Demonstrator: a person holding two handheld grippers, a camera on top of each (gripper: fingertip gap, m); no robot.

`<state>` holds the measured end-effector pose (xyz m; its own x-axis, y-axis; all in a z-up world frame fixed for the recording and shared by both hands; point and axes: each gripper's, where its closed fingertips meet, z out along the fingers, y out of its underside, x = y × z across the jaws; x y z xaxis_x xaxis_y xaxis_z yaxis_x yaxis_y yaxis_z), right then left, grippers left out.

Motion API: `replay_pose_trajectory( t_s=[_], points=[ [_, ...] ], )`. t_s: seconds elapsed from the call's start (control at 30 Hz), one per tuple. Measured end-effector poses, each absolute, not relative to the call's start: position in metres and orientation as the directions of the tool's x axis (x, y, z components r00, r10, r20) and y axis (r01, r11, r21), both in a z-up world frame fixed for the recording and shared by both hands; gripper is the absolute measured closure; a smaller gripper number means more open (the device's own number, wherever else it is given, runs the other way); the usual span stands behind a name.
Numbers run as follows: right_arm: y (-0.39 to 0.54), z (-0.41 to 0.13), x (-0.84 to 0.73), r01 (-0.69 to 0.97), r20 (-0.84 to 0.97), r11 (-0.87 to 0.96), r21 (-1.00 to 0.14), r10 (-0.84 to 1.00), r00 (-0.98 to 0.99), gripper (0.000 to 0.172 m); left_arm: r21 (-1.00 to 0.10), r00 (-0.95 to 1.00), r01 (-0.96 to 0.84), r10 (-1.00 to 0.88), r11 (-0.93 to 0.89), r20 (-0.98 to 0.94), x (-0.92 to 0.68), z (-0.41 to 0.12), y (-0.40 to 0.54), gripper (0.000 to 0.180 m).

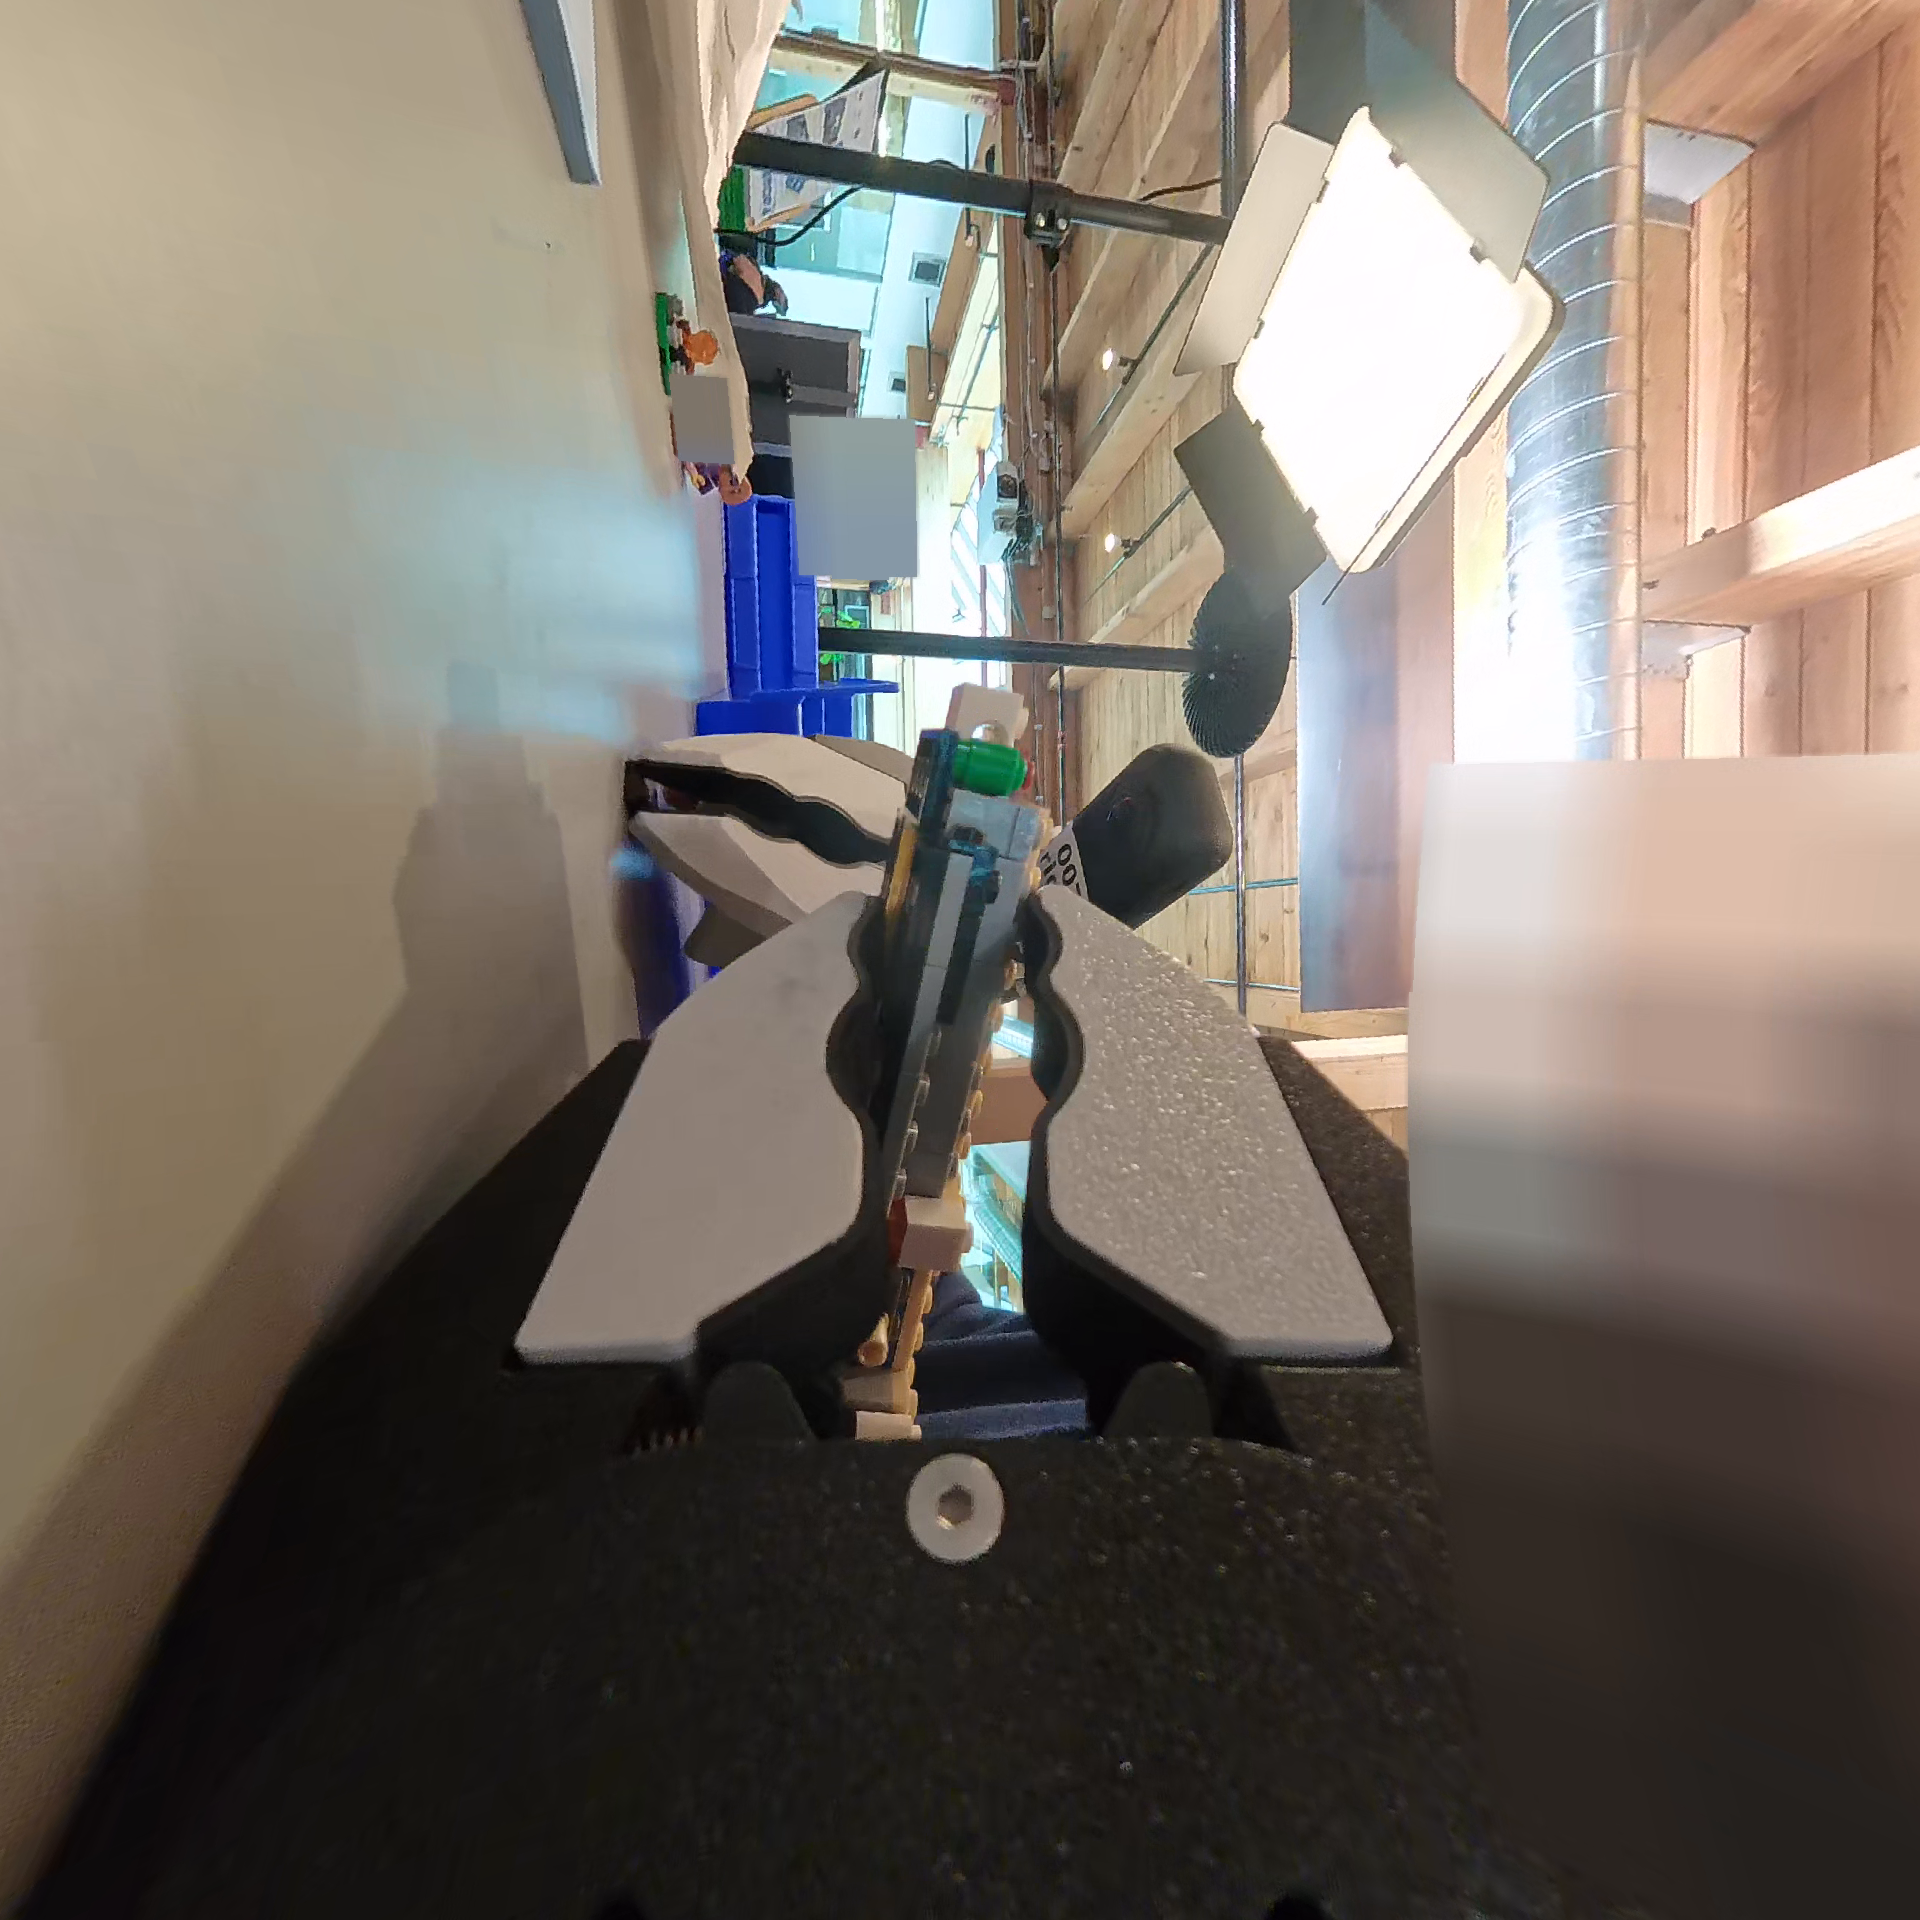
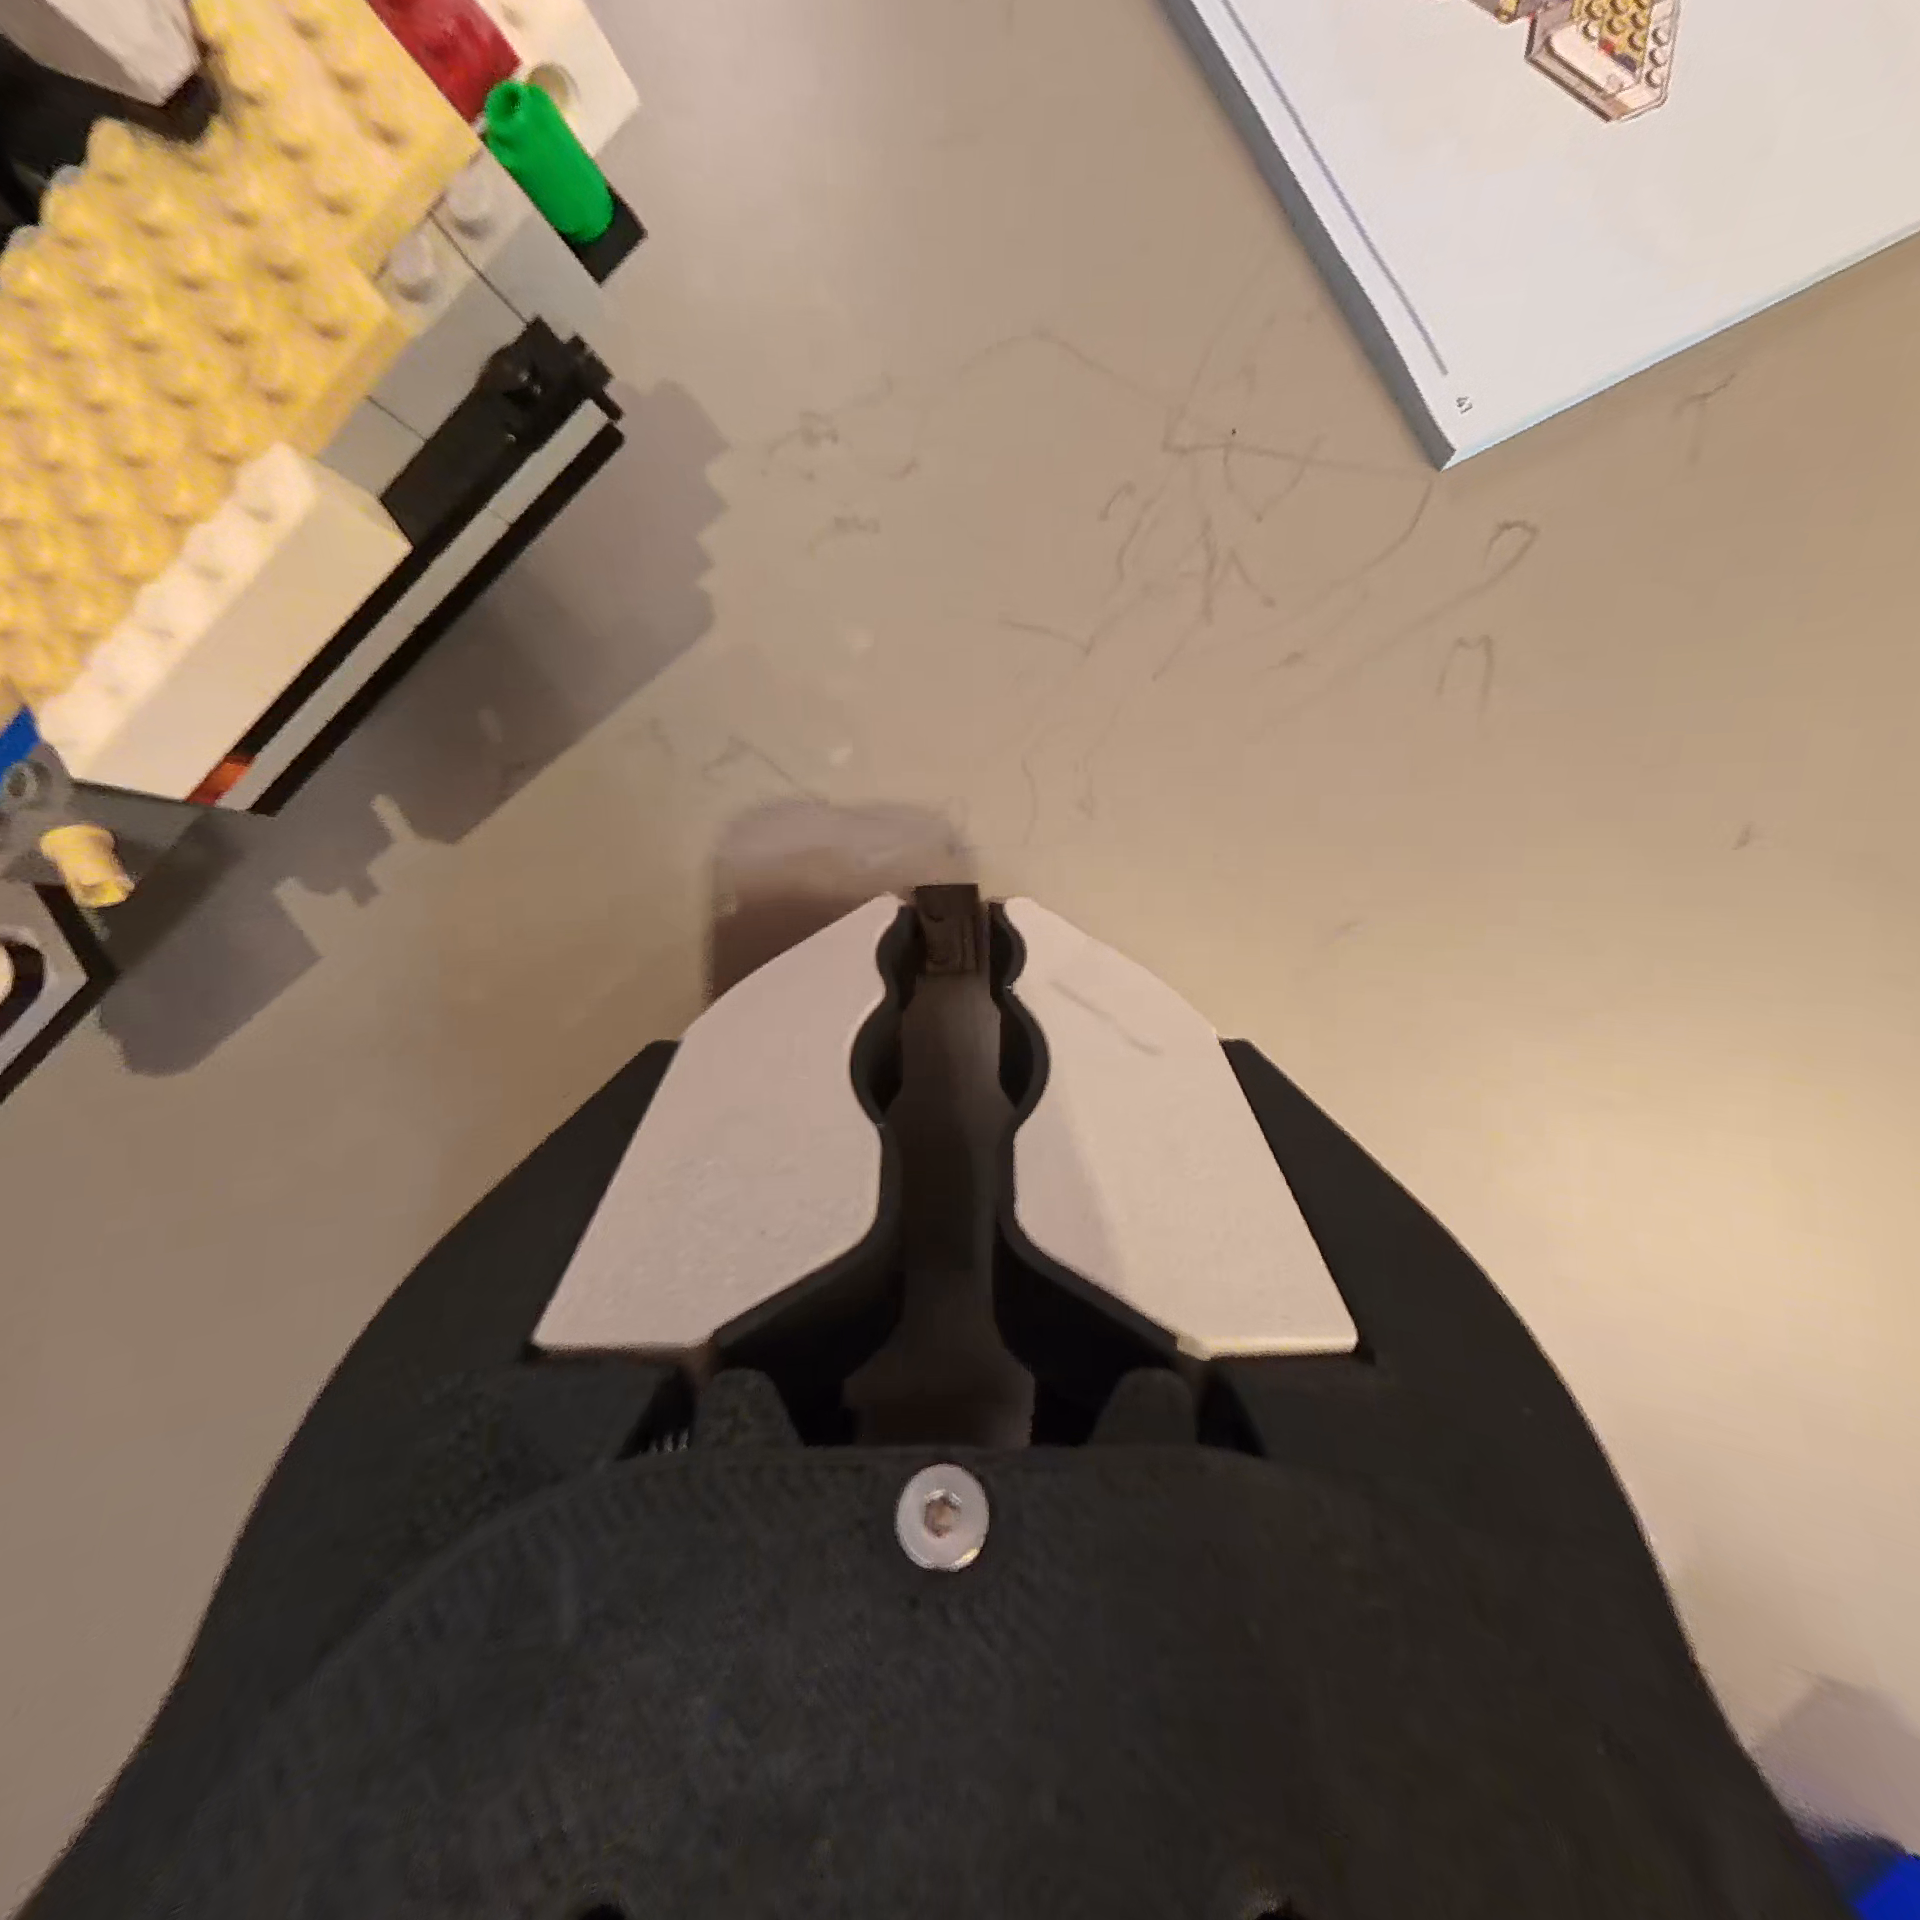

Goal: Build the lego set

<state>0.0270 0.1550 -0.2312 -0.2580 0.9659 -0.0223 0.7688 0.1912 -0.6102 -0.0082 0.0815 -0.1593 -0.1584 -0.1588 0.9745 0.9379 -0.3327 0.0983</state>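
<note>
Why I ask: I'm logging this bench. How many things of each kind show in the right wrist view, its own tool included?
Brick model: 1
Booklet: 1
Small dark piece: 1
Right tool: 1
Total: 4

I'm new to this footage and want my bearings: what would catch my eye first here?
The multicoloured brick model, with a green peg at its far end, sits clamped in the left gripper. The right gripper is at the beige table with a small dark piece between its tips. A white instruction booklet lies at the upper right.
</note>
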Motion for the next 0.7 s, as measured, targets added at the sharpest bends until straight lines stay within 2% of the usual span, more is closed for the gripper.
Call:
replay_pose_trajectory(
  t_s=[0.13, 0.23, 0.43, 0.7],
  points=[
    [0.155, -0.228, 0.024, 0.773, -0.032, 0.154, -0.615, 0.975, -0.219, 0.160, 0.084, -0.140, 0.944, -0.159, -0.318, 0.977, -0.008, -0.160, 0.082, 0.156],
    [0.151, -0.215, 0.019, 0.744, -0.075, 0.088, -0.662, 0.980, -0.182, 0.160, 0.067, -0.118, 0.952, -0.157, -0.297, 0.980, -0.008, -0.162, 0.083, 0.156],
    [0.120, -0.156, -0.002, 0.561, -0.324, -0.190, -0.805, 0.935, -0.147, 0.160, 0.010, -0.055, 0.970, -0.181, -0.241, 0.982, -0.010, -0.161, 0.086, 0.156],
    [0.103, -0.142, -0.017, 0.482, -0.408, -0.304, -0.822, 0.904, -0.127, 0.161, -0.071, 0.027, 0.976, -0.211, -0.206, 0.977, -0.010, -0.155, 0.084, 0.156]
  ],
)
